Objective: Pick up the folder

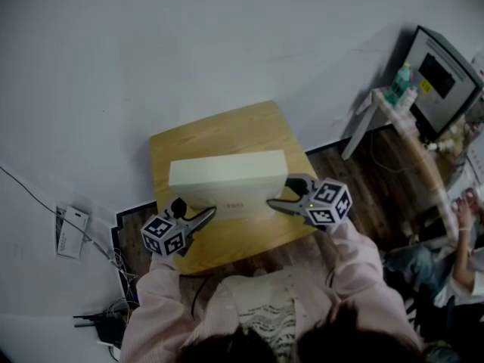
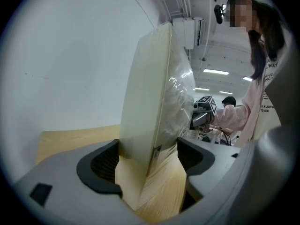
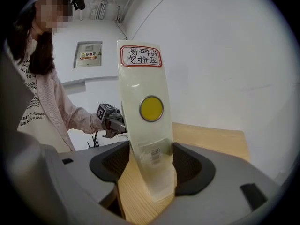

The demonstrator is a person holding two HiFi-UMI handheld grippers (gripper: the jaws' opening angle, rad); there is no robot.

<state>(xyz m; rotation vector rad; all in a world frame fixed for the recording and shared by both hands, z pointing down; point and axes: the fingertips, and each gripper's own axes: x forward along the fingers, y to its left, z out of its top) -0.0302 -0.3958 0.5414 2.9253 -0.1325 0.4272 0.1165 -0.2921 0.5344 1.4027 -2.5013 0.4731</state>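
On folder [image 1: 227, 174] ends, left hand-held gripper [image 1: 209, 214] and right hand-held gripper [image 1: 273, 203], jaws tight.

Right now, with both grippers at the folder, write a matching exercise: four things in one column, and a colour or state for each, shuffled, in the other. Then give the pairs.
Column one
1. folder
2. round sticker
3. label
4. table

Column two
A. red border, at the top of the folder's end
B. pale wood
C. yellow
D. clamped at one end by the left gripper and at the other by the right gripper

Pairs: 1-D, 2-C, 3-A, 4-B
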